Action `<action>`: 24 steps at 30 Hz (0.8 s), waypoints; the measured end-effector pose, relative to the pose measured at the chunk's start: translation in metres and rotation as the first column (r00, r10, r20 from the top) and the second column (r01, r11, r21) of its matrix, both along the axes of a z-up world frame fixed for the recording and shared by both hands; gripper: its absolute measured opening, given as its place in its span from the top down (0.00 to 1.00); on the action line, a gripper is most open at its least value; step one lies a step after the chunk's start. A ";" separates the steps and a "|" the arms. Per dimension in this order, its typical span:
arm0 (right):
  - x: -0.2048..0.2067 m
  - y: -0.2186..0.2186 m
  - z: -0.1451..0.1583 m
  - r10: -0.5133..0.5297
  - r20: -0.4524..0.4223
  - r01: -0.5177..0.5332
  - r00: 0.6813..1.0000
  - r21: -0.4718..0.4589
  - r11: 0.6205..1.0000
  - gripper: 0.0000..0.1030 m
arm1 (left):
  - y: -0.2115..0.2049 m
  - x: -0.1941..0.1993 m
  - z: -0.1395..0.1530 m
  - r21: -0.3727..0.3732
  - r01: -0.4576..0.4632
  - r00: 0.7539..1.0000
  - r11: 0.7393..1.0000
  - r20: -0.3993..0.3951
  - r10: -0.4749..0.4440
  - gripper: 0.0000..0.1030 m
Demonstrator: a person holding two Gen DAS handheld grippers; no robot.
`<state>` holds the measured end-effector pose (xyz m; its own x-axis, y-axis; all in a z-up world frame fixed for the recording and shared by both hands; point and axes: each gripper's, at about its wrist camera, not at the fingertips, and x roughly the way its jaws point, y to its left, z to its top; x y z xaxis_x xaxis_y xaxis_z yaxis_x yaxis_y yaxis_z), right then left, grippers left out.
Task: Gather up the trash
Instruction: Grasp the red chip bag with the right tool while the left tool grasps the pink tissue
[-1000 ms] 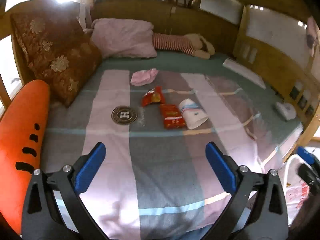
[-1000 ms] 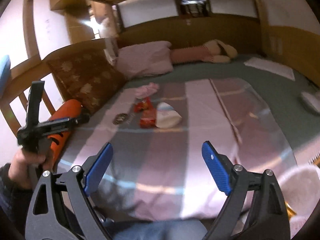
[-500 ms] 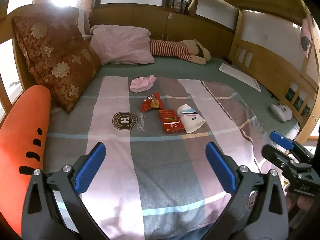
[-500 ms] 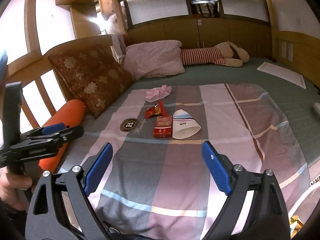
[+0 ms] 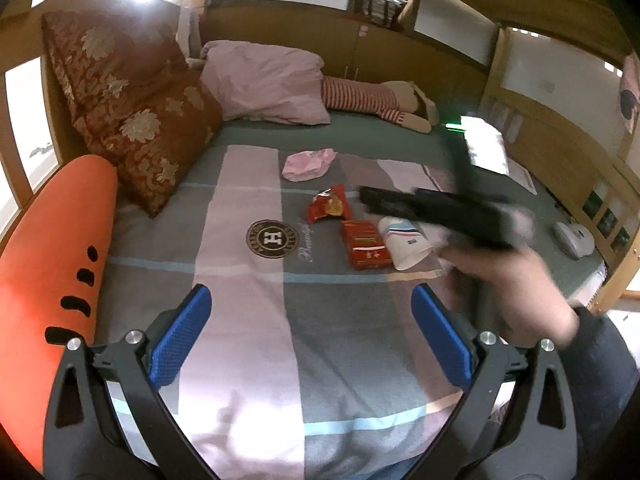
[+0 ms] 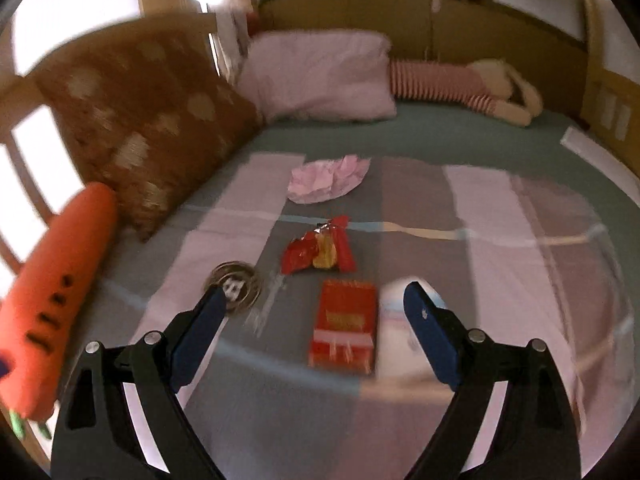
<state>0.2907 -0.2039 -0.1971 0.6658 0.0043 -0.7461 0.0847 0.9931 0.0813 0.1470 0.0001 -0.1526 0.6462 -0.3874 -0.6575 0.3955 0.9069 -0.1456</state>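
Trash lies mid-bed: a flat red box [image 6: 345,328], a crumpled red snack wrapper [image 6: 320,250], a tipped white paper cup [image 6: 394,316] and a pink crumpled wad [image 6: 328,178] farther back. My right gripper [image 6: 316,296] is open just above the red box, its right finger in front of the cup. My left gripper [image 5: 311,292] is open and empty over the near bedspread, well short of the red box [image 5: 365,244], wrapper [image 5: 329,209], cup [image 5: 406,242] and pink wad [image 5: 307,164]. In the left wrist view a hand [image 5: 516,292] holds the other tool's blurred black frame [image 5: 440,212] over the cup.
Brown floral cushions [image 5: 132,120] and an orange carrot plush [image 5: 52,280] line the bed's left side. A pink pillow [image 5: 268,84] and a striped plush toy [image 5: 376,100] lie at the head. A white device [image 5: 574,238] sits by the right rail.
My right gripper has swept forward and down across the bed to the red box and cup, entering the left wrist view from the right. The left gripper has edged slightly closer, still open.
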 end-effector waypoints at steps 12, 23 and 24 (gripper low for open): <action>0.110 0.008 -0.081 -0.001 -0.244 -0.007 0.970 -0.033 0.999 0.73 | 0.002 0.043 -0.008 -0.014 -0.037 0.998 0.999 -0.044 0.037 0.03; -0.126 -0.048 -0.030 -0.064 0.378 0.023 0.924 0.111 0.994 0.73 | -0.047 0.140 -0.033 0.038 0.085 0.996 0.996 -0.005 -0.085 0.03; -0.140 -0.050 -0.034 -0.074 0.401 0.041 0.913 0.089 0.995 0.73 | -0.055 0.153 -0.040 0.037 0.087 0.996 0.996 0.008 -0.087 0.03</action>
